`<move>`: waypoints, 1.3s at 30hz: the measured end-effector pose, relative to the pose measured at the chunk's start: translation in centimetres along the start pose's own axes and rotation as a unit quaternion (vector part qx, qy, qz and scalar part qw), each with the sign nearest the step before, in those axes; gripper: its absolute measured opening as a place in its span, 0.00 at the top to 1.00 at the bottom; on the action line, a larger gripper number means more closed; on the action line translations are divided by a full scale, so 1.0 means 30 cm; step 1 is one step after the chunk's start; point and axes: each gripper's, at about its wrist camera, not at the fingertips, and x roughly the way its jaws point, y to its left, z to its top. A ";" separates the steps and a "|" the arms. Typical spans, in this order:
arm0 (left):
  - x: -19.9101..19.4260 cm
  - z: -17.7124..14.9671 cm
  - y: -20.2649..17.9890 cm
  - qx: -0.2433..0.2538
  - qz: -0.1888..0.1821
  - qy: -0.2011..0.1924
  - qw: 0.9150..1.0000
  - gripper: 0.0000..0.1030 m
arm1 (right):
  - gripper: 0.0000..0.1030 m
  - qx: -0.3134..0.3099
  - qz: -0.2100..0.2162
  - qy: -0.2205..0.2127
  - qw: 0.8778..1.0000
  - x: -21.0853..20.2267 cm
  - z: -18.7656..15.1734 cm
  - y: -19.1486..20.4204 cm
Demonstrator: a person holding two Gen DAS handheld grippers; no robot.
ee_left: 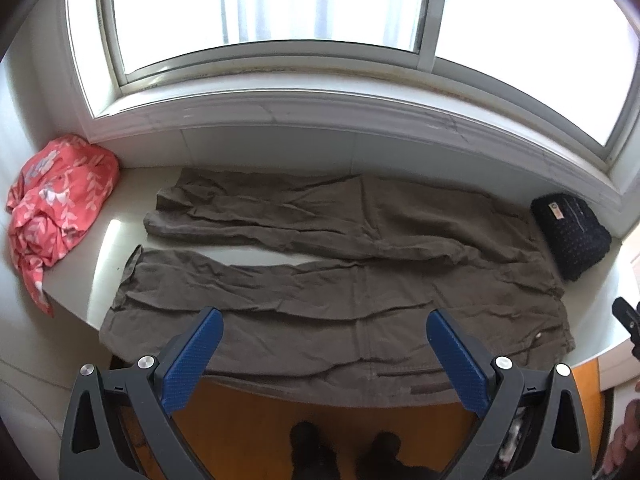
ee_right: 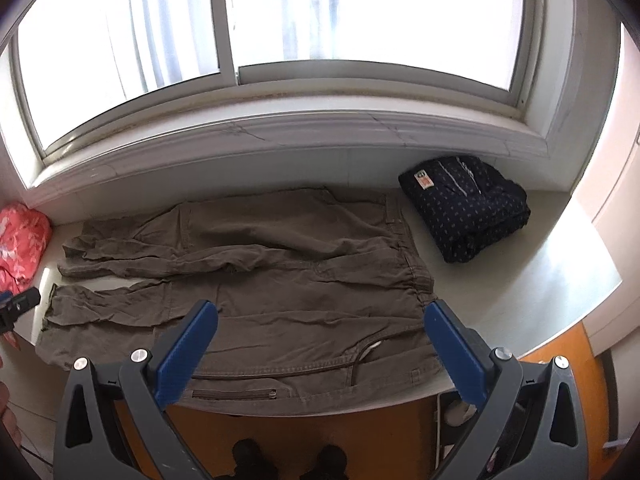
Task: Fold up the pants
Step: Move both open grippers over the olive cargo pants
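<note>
Brown-grey pants [ee_left: 320, 264] lie spread flat on a white table [ee_left: 592, 312], waistband to the right and both legs running left with a gap between them. My left gripper [ee_left: 323, 314] hangs open above the near leg, blue pads wide apart, holding nothing. In the right wrist view the same pants [ee_right: 280, 272] fill the middle, with a zip pocket near the front edge. My right gripper [ee_right: 321, 307] is open too, hovering over the seat and waistband area, nothing between its fingers.
A crumpled pink floral garment [ee_left: 60, 208] sits at the table's left end. A folded dark dotted garment [ee_right: 468, 208] lies at the right end by the waistband. A window sill [ee_left: 320, 112] runs behind. Orange floor [ee_left: 248, 420] and a person's shoes [ee_left: 344, 452] are below the front edge.
</note>
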 end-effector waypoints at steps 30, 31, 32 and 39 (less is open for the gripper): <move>0.371 -0.115 0.124 -0.028 0.024 0.089 0.995 0.00 | 0.01 -0.039 0.004 0.109 0.993 0.356 -0.200 0.012; 0.408 -0.129 0.144 -0.035 0.028 0.098 0.994 0.00 | 0.01 -0.034 0.005 0.122 0.992 0.396 -0.213 0.004; 0.449 -0.146 0.169 -0.049 0.032 0.114 0.992 0.00 | 0.01 -0.031 0.007 0.132 0.991 0.424 -0.222 0.000; 0.576 -0.233 0.273 -0.092 0.042 0.166 0.981 0.00 | 0.01 -0.057 0.020 0.188 0.980 0.586 -0.273 0.056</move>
